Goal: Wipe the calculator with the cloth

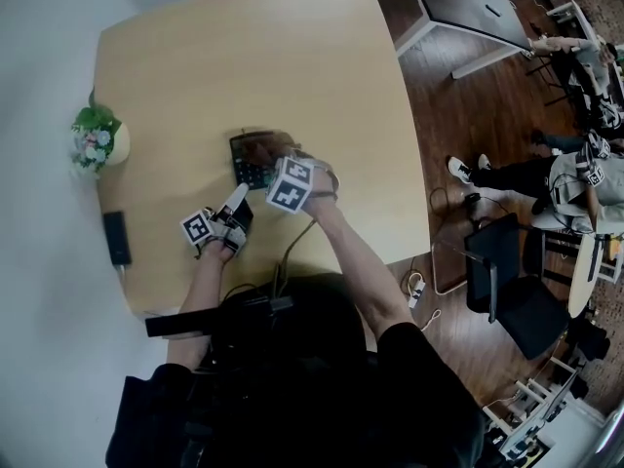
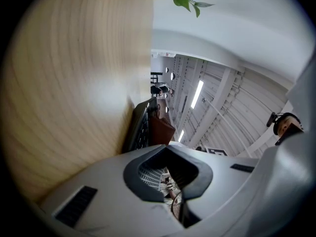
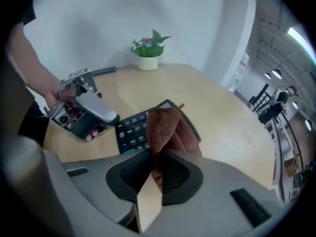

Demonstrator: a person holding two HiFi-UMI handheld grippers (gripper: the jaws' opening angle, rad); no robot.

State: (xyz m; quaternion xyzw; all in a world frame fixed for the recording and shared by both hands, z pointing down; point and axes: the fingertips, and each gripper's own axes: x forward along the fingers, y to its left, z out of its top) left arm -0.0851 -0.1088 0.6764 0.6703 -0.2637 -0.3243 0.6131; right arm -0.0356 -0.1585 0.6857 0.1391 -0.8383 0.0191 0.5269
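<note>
A dark calculator lies flat near the middle of the pale wooden table. My right gripper is shut on a brown cloth, which hangs down onto the calculator's right part and covers its display end. In the head view the cloth rests on the calculator's far half. My left gripper is shut with nothing between its jaws. It lies close to the table just short of the calculator's near edge. It also shows in the right gripper view as the left gripper.
A small potted plant stands at the table's left edge. A flat black device lies near the front left corner. To the right of the table are dark floor, a black chair and seated people.
</note>
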